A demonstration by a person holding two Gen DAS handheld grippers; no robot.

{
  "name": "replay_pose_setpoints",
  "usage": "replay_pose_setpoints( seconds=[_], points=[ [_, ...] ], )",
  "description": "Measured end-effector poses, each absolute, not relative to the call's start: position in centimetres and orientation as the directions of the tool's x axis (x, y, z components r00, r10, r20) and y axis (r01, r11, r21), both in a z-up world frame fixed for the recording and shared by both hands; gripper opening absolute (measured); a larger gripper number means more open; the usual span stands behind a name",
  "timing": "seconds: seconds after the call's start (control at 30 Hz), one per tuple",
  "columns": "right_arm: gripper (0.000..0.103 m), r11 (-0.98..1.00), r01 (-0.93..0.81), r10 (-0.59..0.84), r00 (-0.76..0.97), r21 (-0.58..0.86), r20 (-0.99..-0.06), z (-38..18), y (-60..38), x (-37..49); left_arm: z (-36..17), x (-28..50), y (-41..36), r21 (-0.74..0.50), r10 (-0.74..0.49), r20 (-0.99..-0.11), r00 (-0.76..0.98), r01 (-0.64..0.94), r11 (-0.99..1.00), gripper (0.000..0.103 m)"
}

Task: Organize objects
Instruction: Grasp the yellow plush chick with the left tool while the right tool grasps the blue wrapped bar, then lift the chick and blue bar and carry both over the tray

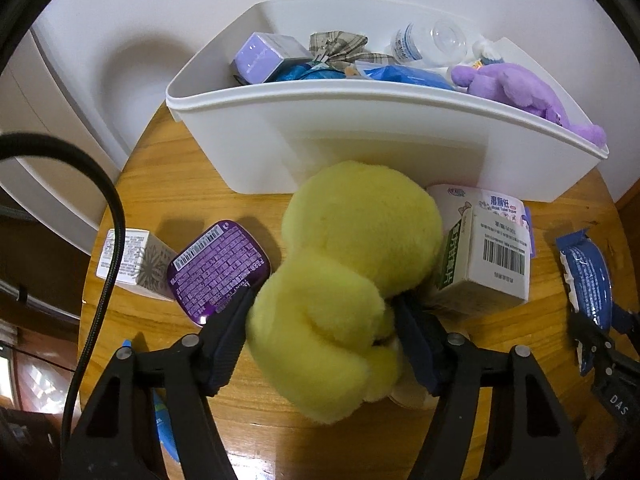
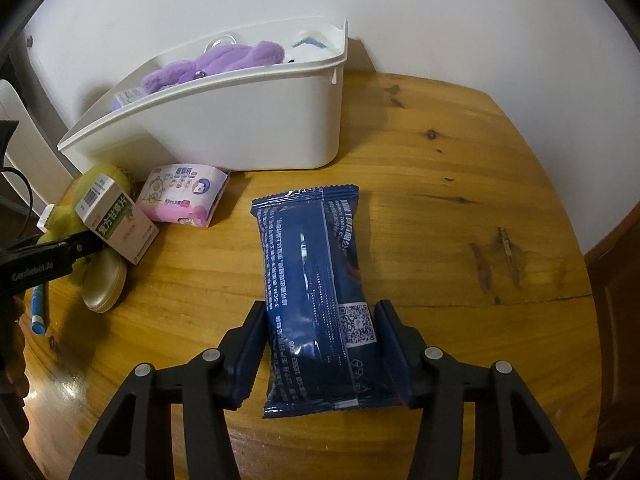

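Observation:
My left gripper (image 1: 322,300) is shut on a yellow plush toy (image 1: 360,232), whose fur bulges around both pads. It stands just in front of the white bin (image 1: 360,128). My right gripper (image 2: 320,307) is shut on a dark blue packet (image 2: 316,280) that lies flat on the wooden table (image 2: 440,200), both pads against its near end. The left wrist view shows that packet (image 1: 588,280) at the far right. The bin (image 2: 260,120) holds a purple plush (image 1: 520,92), a purple box (image 1: 260,56), a clear bottle (image 1: 428,42) and a checked bow (image 1: 340,46).
Left of the yellow toy lie a purple tin (image 1: 218,268) and a white box (image 1: 132,264). To its right are a green-and-white box (image 1: 488,260) and a pink wipes pack (image 2: 180,196). A cream round case (image 2: 104,284) and a blue pen (image 2: 38,308) lie nearby. A white wall is behind.

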State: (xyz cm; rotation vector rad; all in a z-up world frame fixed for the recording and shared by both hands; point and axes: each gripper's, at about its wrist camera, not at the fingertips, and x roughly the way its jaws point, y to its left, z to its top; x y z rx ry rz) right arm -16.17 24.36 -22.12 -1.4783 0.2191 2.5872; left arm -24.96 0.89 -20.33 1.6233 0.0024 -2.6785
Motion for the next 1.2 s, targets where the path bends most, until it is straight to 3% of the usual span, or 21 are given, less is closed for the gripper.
replay_pose_setpoints(
  seconds=[0.27,0.63,1.2],
  points=[
    [0.052,-0.979,-0.196,0.046,-0.5,0.061,-0.865,-21.7,23.7,-15.5,-19.9,-24.1,0.5,-0.043,0.021,-0.877,-0.481,0.035,-0.998,0.06],
    [0.051,-0.977,-0.192,0.03,-0.548,0.091,-0.836,-18.8,23.4,-13.8,-16.9,-20.9,0.2,-0.108,0.062,-0.832,-0.551,0.052,-0.993,0.054],
    [0.05,-0.988,-0.124,0.008,-0.65,0.095,-0.76,-12.1,19.9,-9.7,-7.5,-13.9,-1.5,-0.194,0.123,-0.671,-0.732,0.013,-0.981,0.054]
  ],
)
